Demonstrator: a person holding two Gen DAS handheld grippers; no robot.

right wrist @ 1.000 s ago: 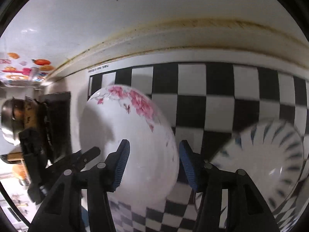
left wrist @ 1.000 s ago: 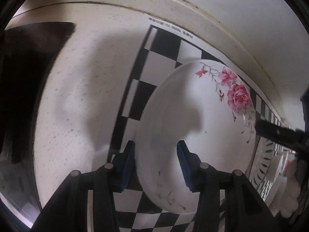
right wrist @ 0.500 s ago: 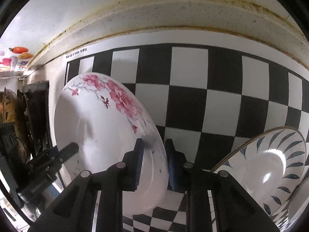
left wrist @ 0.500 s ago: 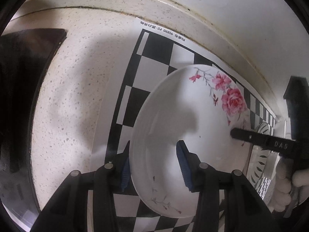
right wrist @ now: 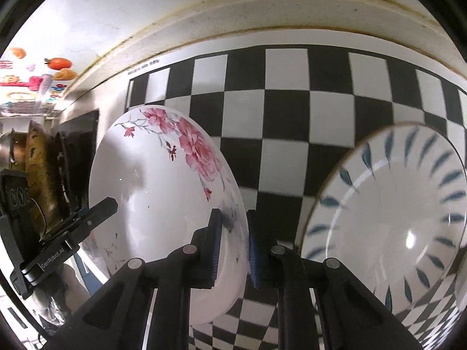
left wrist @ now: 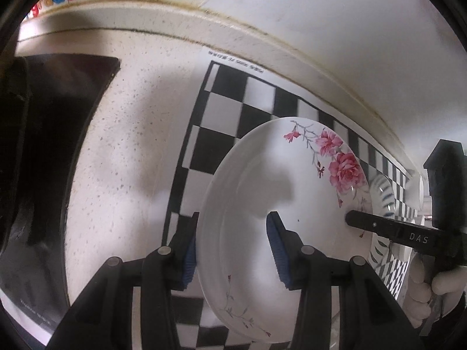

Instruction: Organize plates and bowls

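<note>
A white plate with pink roses [left wrist: 280, 204] is lifted off the checkered mat [left wrist: 227, 122], tilted. My right gripper [right wrist: 233, 242] is shut on the plate's right rim [right wrist: 163, 192]; one of its black fingers shows on the plate's far edge in the left wrist view [left wrist: 388, 229]. My left gripper [left wrist: 230, 250] is open, its blue pads standing either side of the plate's left rim with a wide gap on the inner side. A white bowl with blue leaf marks [right wrist: 388, 227] sits just right of the plate, also visible in the left wrist view [left wrist: 382, 189].
The checkered mat [right wrist: 292, 116] lies on a speckled white counter [left wrist: 122, 151] against a wall with a stained edge. A dark stove or tray [left wrist: 52, 134] is on the left, with pans [right wrist: 35, 169] beyond. More crockery [left wrist: 420, 186] stands far right.
My right gripper closed on the plate's rim and lifted it; the plate has tilted and risen. My left gripper stayed open around the opposite rim and drew back slightly.
</note>
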